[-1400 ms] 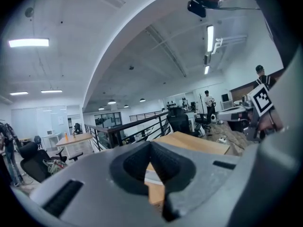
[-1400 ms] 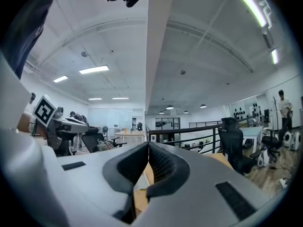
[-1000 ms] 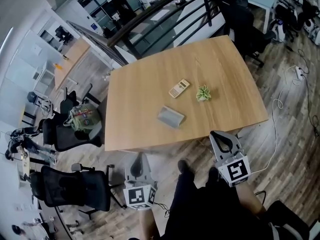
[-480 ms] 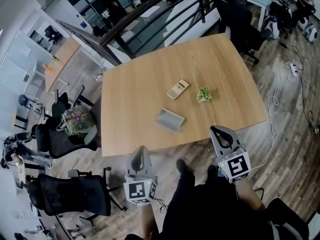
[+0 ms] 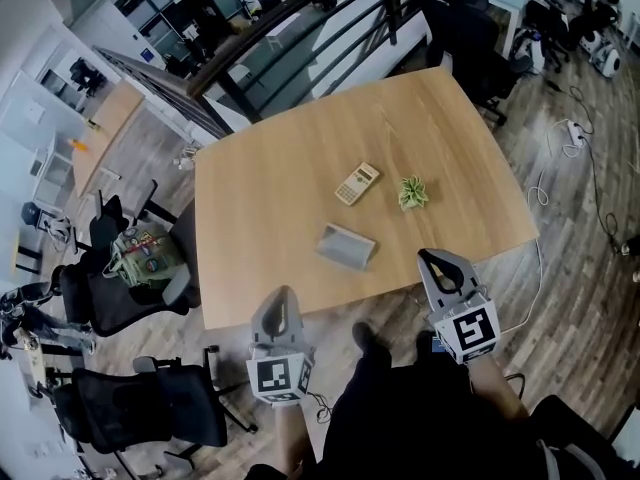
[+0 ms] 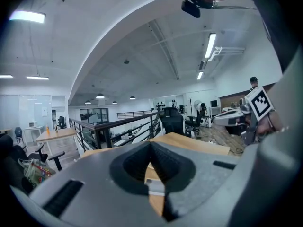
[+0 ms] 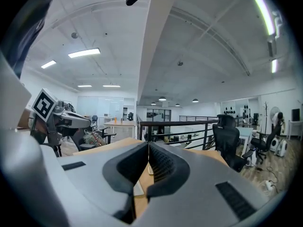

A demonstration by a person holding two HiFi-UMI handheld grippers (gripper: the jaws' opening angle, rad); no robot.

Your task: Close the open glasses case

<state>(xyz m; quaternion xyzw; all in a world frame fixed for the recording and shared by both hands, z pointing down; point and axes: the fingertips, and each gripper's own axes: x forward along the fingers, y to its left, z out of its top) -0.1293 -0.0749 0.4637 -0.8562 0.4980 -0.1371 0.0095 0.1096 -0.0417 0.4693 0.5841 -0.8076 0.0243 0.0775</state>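
The grey glasses case (image 5: pixel 346 246) lies open on the wooden table (image 5: pixel 270 178), near its front edge. Both grippers hover off the table's near side, over the floor, pointing at it. My left gripper (image 5: pixel 282 294) is shut and empty, left of and nearer than the case. My right gripper (image 5: pixel 433 258) is shut and empty too, to the case's right. In the left gripper view the jaws meet at the tip (image 6: pixel 150 144), with a strip of table and the grey case (image 6: pixel 155 187) showing in the gap behind. The right gripper view shows the same closed tip (image 7: pixel 148 146).
A beige calculator (image 5: pixel 357 182) and a small green plant (image 5: pixel 412 192) lie beyond the case. Black office chairs (image 5: pixel 150 398) stand to the left of the table, another (image 5: pixel 465 18) at its far corner. A dark railing (image 5: pixel 300 8) runs behind. My shoe (image 5: pixel 368 334) is on the wood floor.
Both grippers have moved forward towards the table's near edge, still shut. The table and case sit slightly lower and closer in the head view. The case has not moved on the table.
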